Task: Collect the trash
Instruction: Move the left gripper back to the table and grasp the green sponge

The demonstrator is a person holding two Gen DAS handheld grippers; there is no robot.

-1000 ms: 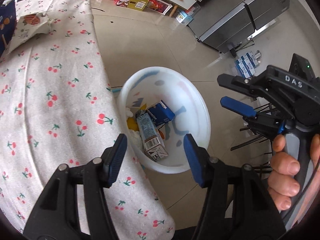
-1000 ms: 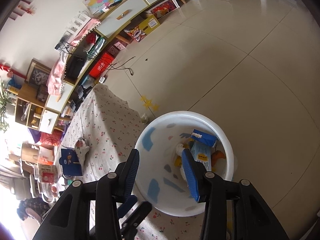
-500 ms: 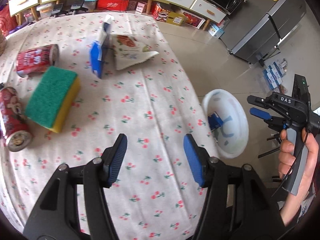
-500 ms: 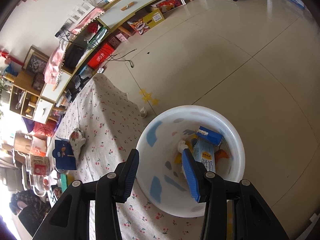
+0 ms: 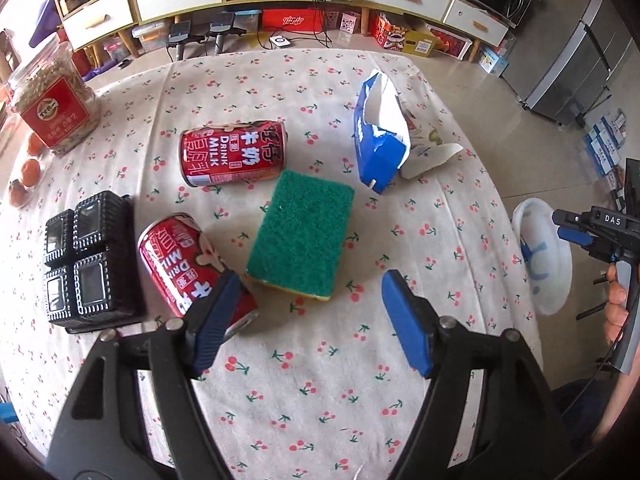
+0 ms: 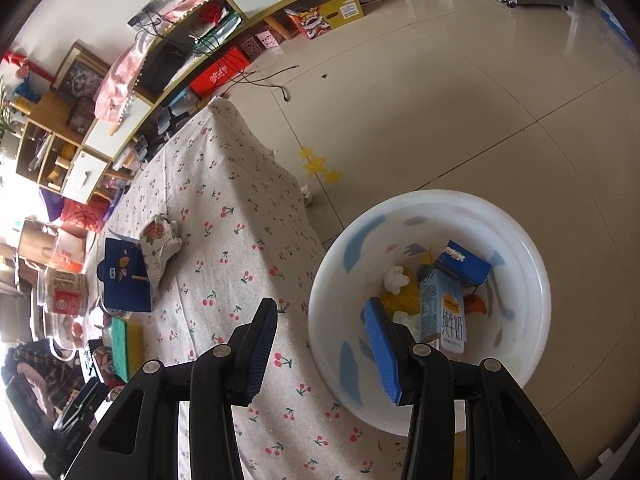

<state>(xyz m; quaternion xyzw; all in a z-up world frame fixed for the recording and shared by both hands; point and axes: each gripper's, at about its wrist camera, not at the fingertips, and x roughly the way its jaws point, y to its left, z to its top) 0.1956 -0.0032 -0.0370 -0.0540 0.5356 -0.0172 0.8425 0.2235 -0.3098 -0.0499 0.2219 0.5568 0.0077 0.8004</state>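
The left tool [image 5: 306, 312] has swung from over the basin [image 6: 532, 264] back above the bench [image 5: 440, 216], and its jaws, empty, have just been opening wider over the sponge [image 5: 302, 236] and the nearer can [image 5: 188, 264], so another pickup looks next. The right tool [image 6: 320, 344] hangs apart and empty at the basin's near rim. Only the right view shows the cartons [image 6: 444, 312] and scraps already in the basin on the floor; only the left view shows what remains: two cans, a torn blue carton [image 5: 378, 148] and a wrapper [image 5: 430, 156].
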